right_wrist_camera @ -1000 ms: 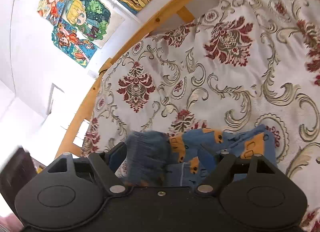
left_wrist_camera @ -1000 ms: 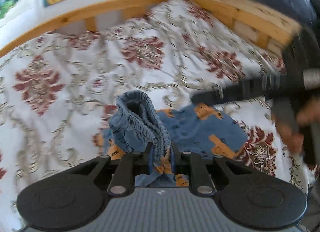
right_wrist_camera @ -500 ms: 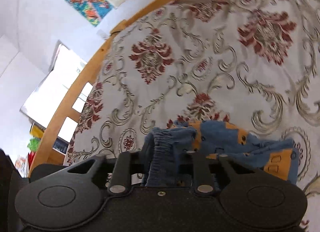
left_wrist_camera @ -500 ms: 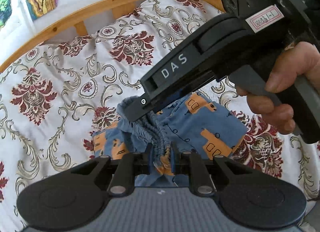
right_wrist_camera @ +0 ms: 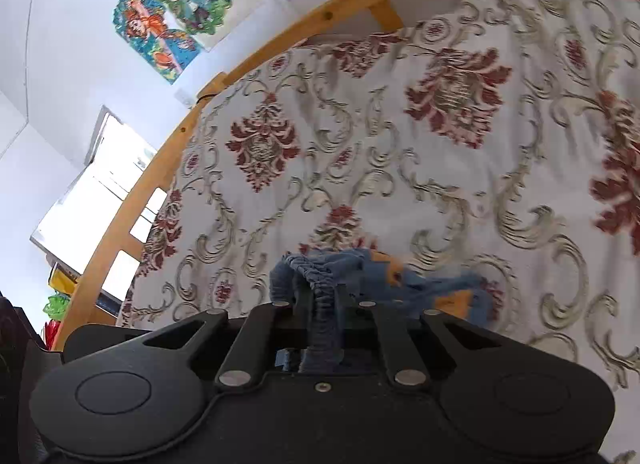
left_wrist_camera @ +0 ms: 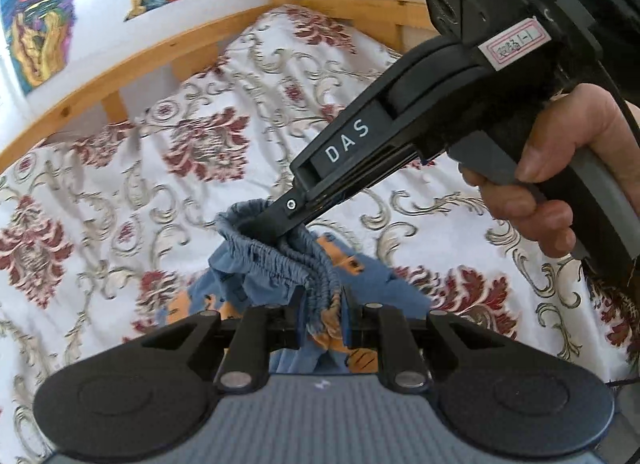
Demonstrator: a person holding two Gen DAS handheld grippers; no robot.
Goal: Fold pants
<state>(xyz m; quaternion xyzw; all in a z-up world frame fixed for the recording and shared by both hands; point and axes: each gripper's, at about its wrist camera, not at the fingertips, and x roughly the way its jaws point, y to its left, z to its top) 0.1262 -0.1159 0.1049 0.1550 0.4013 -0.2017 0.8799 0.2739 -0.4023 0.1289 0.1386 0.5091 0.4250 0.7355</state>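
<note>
Small blue pants (left_wrist_camera: 276, 268) with orange prints lie bunched on the patterned bedspread (left_wrist_camera: 132, 184). My left gripper (left_wrist_camera: 322, 310) is shut on the elastic waistband (left_wrist_camera: 320, 272), which rises from between its jaws. My right gripper (left_wrist_camera: 268, 226), held in a hand, comes in from the upper right and pinches the same waistband a little farther along. In the right wrist view the right gripper (right_wrist_camera: 322, 304) is shut on the gathered waistband (right_wrist_camera: 320, 284), and the rest of the pants (right_wrist_camera: 420, 280) trail to the right on the bedspread (right_wrist_camera: 400, 144).
A wooden bed frame (left_wrist_camera: 120, 68) runs along the far edge of the bedspread and also shows in the right wrist view (right_wrist_camera: 280, 48). Colourful posters (right_wrist_camera: 176, 4) hang on the white wall behind. A bright window (right_wrist_camera: 88, 204) is at left.
My right gripper has come in over the pants and closed on the waistband beside the left gripper. Both now hold the waistband higher off the bedspread.
</note>
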